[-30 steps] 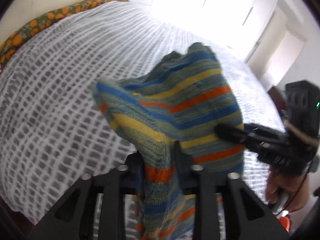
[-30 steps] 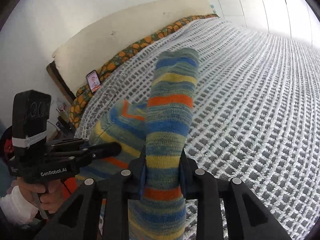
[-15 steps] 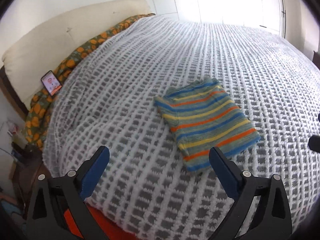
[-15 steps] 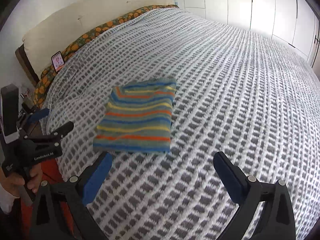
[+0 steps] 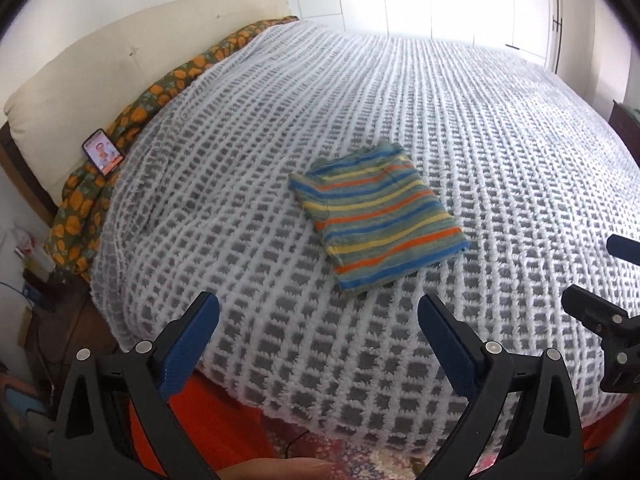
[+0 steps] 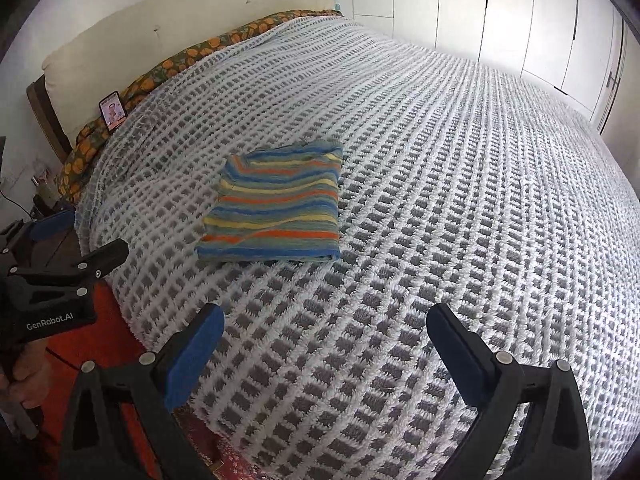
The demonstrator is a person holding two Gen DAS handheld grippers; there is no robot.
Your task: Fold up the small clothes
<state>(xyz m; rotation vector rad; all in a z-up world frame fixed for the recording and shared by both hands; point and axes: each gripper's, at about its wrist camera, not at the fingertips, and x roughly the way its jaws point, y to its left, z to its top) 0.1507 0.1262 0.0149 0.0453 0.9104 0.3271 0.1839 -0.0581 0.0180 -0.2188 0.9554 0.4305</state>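
Note:
A small striped knit garment (image 5: 380,224), blue, orange, yellow and green, lies folded into a flat rectangle on the white-and-grey bedspread (image 5: 280,120). It also shows in the right wrist view (image 6: 276,204). My left gripper (image 5: 320,332) is open and empty, held back from the garment over the bed's near edge. My right gripper (image 6: 326,340) is open and empty too, also short of the garment. The left gripper shows at the left edge of the right wrist view (image 6: 76,240).
A cream headboard (image 5: 120,60) and an orange-patterned sheet (image 5: 160,92) run along the bed's far left side. A phone (image 5: 103,152) leans there. White wardrobe doors (image 6: 520,12) stand behind. Orange floor (image 5: 224,420) lies below the bed edge.
One second ago both grippers were shut on the striped garment, holding it up. They have let go, opened and pulled back; the garment now lies folded on the bed.

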